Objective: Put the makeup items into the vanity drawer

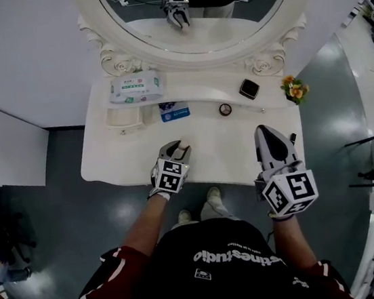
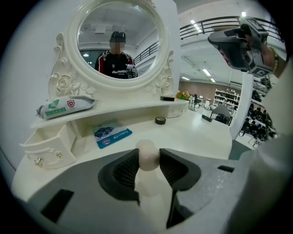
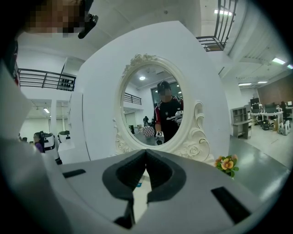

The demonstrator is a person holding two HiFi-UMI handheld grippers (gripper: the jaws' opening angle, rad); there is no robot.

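My left gripper [image 1: 178, 148] is at the front edge of the white vanity table [image 1: 120, 161]. A cream round knob [image 2: 147, 154] sits between its ribbed pads, and both pads touch it. My right gripper [image 1: 265, 132] hovers over the table's right front, shut and empty; its jaw tips meet in the right gripper view [image 3: 145, 157]. On the tabletop lie a blue packet [image 1: 174, 111], a small round black jar [image 1: 225, 109] and a thin stick [image 1: 248, 108]. A black square compact [image 1: 249, 88] rests on the raised shelf.
A wipes pack [image 1: 136, 88] lies on the shelf at the left, above a small side drawer [image 1: 124, 118] that stands pulled out. Orange flowers [image 1: 294, 89] sit at the shelf's right end. The oval mirror [image 1: 203, 13] rises behind and reflects the person.
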